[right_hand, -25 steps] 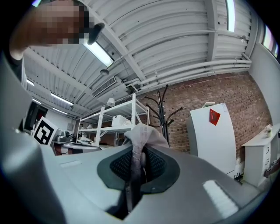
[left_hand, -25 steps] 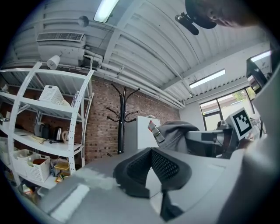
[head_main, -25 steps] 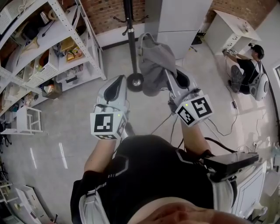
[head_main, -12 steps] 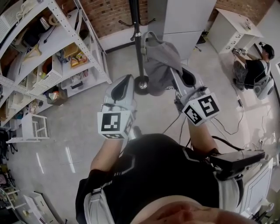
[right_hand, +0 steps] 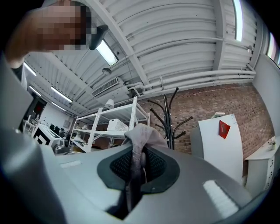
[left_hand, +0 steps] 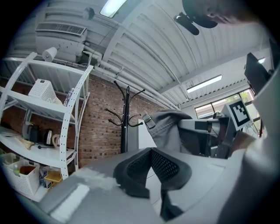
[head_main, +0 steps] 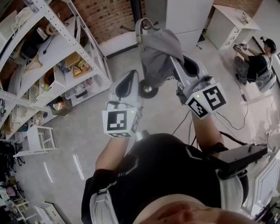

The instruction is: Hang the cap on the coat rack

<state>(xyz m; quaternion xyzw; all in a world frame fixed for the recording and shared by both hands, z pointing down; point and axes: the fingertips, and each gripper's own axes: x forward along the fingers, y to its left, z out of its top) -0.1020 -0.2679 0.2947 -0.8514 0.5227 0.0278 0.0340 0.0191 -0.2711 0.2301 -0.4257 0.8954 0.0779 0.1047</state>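
A grey cap hangs from my right gripper, which is shut on a fold of its fabric. The cap is held up in front of the black coat rack; its pole rises just behind the cap and its round base shows below. In the right gripper view the rack's hooks stand just beyond the pinched cloth. My left gripper is left of the cap, shut, with nothing between its pads. From it I see the rack ahead and the cap to the right.
White metal shelving full of boxes and oddments runs along the left, close to the rack. A white cabinet stands behind the rack against a brick wall. A white desk and a crouching person are at the far right. Cables lie on the floor.
Both grippers and the cap have moved up and closer to the rack. The cap now covers the pole's lower part, where before it hung to the pole's right.
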